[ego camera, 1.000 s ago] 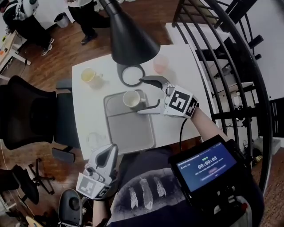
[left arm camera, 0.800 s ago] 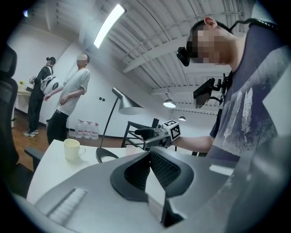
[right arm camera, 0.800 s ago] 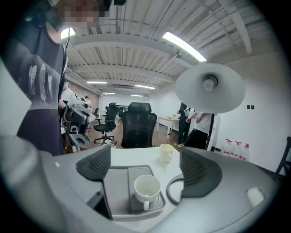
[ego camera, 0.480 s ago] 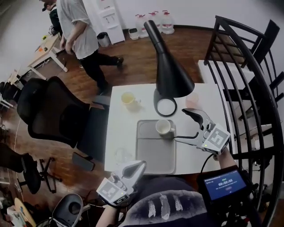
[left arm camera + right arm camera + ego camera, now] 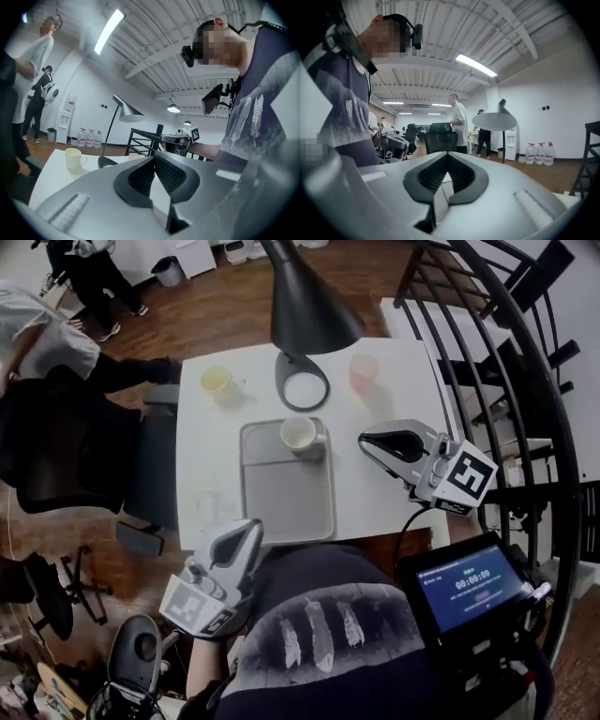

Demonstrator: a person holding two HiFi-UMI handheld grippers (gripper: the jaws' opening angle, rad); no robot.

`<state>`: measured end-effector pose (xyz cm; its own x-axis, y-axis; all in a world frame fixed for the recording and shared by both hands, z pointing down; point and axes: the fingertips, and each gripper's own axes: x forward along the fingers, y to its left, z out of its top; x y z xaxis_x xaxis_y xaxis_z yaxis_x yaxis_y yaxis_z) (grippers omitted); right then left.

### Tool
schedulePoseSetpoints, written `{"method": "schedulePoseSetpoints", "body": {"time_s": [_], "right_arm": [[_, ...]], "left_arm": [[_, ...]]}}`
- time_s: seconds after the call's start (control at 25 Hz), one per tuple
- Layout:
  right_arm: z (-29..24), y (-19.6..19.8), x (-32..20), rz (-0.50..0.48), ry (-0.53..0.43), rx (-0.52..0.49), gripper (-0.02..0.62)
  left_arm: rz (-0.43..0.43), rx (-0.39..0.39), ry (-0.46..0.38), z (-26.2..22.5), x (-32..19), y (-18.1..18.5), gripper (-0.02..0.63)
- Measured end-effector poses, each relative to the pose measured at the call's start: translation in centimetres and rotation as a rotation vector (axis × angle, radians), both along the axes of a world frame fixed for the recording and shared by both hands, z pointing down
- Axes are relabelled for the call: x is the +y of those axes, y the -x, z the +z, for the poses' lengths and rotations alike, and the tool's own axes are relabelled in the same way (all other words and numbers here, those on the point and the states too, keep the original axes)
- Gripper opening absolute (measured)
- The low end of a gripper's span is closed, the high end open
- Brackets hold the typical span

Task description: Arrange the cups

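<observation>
Both tongs are pressed together with nothing between them. The right tongs hover over the worktop, right of the tray; the left tongs are at its lower edge. A white cup stands in the tray's upper right corner. A yellow cup sits upper left and a pink cup upper right, either side of the lamp.

Head view: you're looking steeply down from above the near edge of the white table. Left gripper view sits low off its near left corner and faces level across it. It catches the right gripper. Right gripper view faces level leftward past your torso and catches the left gripper. All three share the lamp.
</observation>
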<state>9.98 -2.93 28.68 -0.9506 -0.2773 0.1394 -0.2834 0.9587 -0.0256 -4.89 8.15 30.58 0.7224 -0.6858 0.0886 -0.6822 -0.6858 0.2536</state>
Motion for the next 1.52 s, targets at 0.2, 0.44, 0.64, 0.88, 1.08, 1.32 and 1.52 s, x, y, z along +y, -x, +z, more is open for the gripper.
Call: {"method": "schedulePoseSetpoints", "body": {"time_s": [0.2, 0.44, 0.64, 0.88, 1.08, 1.32, 1.52], "right_arm": [[1.1, -0.8, 2.6, -0.005, 0.098, -0.054, 0.003], [2.4, -2.3, 5.9, -0.038, 0.237, -0.167, 0.003], [3.8, -1.5, 6.1, -0.061, 0.275, -0.146, 0.003], [3.8, -0.8, 5.8, -0.077, 0.291, -0.146, 0.003], [4.1, 0.1, 5.6, -0.097, 0.294, -0.138, 0.003], [4.9, 1.6, 4.7, -0.113, 0.305, -0.136, 0.003], [5.8, 0.7, 5.2, -0.112, 0.314, -0.127, 0.003]], "left_arm": [[0.051, 0.003, 0.024, 0.5, -0.2, -1.9, 0.017], [0.128, -0.093, 0.051, 1.4, -1.9, -4.9, 0.015], [0.129, -0.22, 0.071, 2.1, -4.0, -4.7, 0.015], [0.13, -0.173, 0.093, 1.9, -4.0, -4.0, 0.015], [0.125, -0.146, 0.095, 1.6, -4.2, -3.3, 0.015], [0.124, -0.146, 0.092, 2.0, -4.7, -2.2, 0.014], [0.113, -0.132, 0.069, 2.5, -4.5, -2.9, 0.015]]}}
